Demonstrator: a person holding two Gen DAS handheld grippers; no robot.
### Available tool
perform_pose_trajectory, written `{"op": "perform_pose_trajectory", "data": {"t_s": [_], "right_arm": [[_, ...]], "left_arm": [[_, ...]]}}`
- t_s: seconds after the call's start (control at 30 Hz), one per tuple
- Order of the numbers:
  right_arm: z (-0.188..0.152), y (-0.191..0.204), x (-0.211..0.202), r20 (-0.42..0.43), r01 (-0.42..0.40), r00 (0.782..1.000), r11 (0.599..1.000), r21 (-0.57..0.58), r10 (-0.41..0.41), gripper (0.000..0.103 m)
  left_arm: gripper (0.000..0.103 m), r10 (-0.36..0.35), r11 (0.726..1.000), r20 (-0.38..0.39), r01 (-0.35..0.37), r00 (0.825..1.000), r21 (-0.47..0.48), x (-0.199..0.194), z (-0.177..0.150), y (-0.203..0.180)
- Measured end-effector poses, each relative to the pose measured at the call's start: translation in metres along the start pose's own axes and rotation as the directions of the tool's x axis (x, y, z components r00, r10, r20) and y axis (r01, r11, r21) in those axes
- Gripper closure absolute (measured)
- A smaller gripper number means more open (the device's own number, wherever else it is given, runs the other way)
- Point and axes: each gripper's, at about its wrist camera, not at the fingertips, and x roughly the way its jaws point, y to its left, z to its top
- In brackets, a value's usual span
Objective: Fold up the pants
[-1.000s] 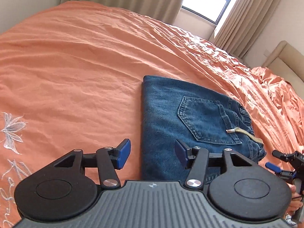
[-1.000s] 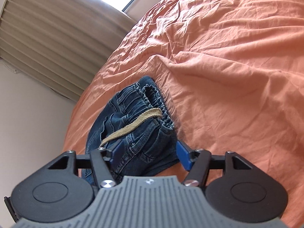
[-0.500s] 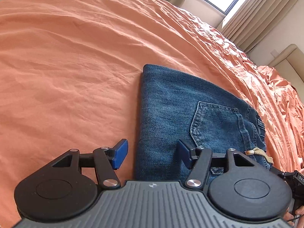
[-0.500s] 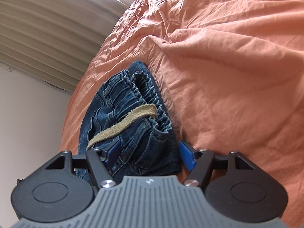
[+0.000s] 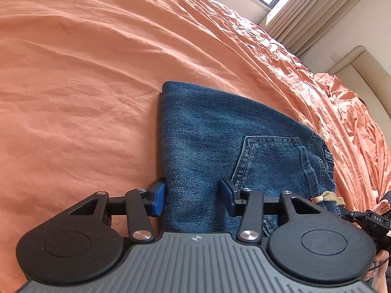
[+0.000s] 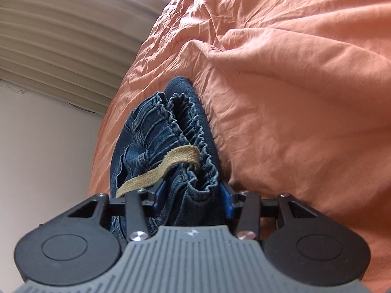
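Left hand-held gripper [image 5: 193,200]: blue pads spread wide, straddling the near folded edge of the folded dark-blue denim pants [image 5: 220,146]; left pad sat just beside the fold, right pad over the fabric near the back pocket, nothing clamped. Right hand-held gripper [image 6: 193,199]: also wide open, pads on either side of the bunched elastic waistband end, denim between them; contact unclear. Tan woven drawstring [image 6: 158,171] lay across the waistband toward its left pad. Pants lay flat on the wrinkled orange bed sheet [image 5: 85,85].
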Motion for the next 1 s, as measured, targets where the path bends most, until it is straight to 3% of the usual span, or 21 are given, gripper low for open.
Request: {"op": "perform_pose_trajectory", "data": {"t_s": [0.03,0.1,0.17,0.3,0.47,0.63,0.8,1.0], "right_arm": [[-0.001,0.002,-0.001,0.008,-0.001,1.000,1.000,-0.005,0.001,0.070],[-0.002,0.006,-0.004,0.014,-0.001,1.000,1.000,-0.010,0.001,0.074],[0.001,0.014,-0.006,0.010,0.007,1.000,0.999,-0.043,-0.007,0.077],[0.007,0.042,-0.013,0.000,0.051,0.999,0.992,-0.119,-0.052,0.079],[0.012,0.095,-0.026,0.021,0.075,0.997,0.973,-0.219,-0.072,0.081],[0.003,0.149,-0.036,0.016,0.049,0.999,0.949,-0.313,-0.046,0.081],[-0.017,0.194,-0.021,-0.006,-0.004,1.000,0.938,-0.347,0.002,0.081],[-0.047,0.249,0.032,-0.047,-0.087,0.996,0.924,-0.373,0.074,0.081]], "left_arm": [[0.065,0.007,1.000,0.001,-0.007,1.000,0.007,0.000,0.000,-0.001],[0.088,0.021,1.000,0.009,-0.021,1.000,0.015,-0.003,0.000,-0.005],[0.092,0.030,0.999,0.018,-0.030,0.999,0.026,-0.006,0.001,-0.008],[0.094,0.055,0.996,0.047,-0.058,0.997,0.060,-0.018,0.004,-0.019],[0.094,0.032,0.999,0.055,-0.034,0.998,0.042,-0.042,0.017,-0.031],[0.095,0.055,0.994,0.092,-0.063,0.994,0.089,-0.081,0.034,-0.044],[0.095,0.079,0.991,0.110,-0.090,0.991,0.100,-0.131,0.054,-0.027],[0.094,0.179,0.976,0.163,-0.197,0.970,0.097,-0.183,0.078,0.016]]}}
